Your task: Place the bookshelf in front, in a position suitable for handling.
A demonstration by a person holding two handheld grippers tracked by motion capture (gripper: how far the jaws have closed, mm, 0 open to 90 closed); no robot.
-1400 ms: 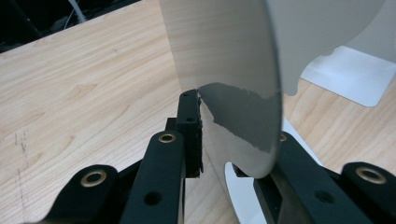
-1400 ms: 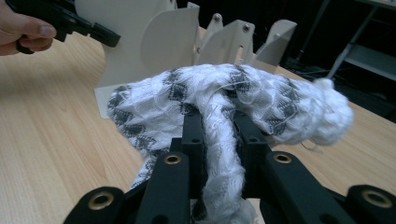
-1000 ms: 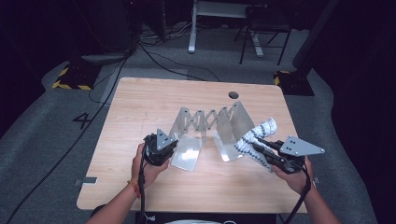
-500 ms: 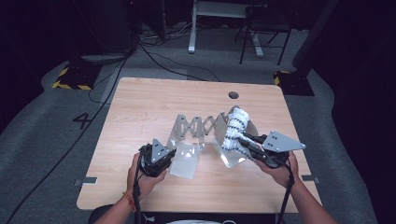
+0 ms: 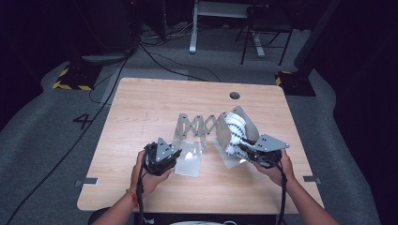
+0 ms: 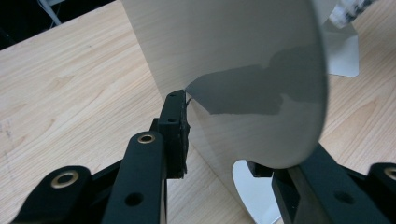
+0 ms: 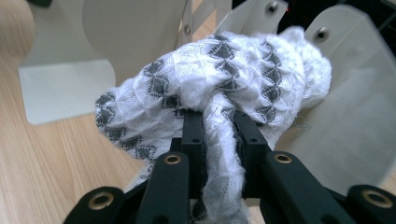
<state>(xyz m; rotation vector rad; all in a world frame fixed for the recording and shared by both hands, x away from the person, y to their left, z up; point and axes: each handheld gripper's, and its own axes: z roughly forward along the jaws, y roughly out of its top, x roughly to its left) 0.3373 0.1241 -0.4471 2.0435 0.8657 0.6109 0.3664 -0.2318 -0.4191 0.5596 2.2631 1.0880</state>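
- While the right gripper [image 5: 240, 149] was out past the rack's right end a second ago, it now holds the white and grey cloth [image 5: 233, 131] in between the two right plates of the metal rack [image 5: 202, 127], so the cloth looks nearly put away.
- Its jaws are clamped on a fold of the cloth [image 7: 219, 88], which the right gripper view shows up close.
- The left gripper [image 5: 174, 155] has slid toward the person, jaws pinching the rack's left plate [image 6: 243, 60]; the left gripper view shows that.
- From the high view, the rack stands on the wooden desk [image 5: 141, 108], pulled open.
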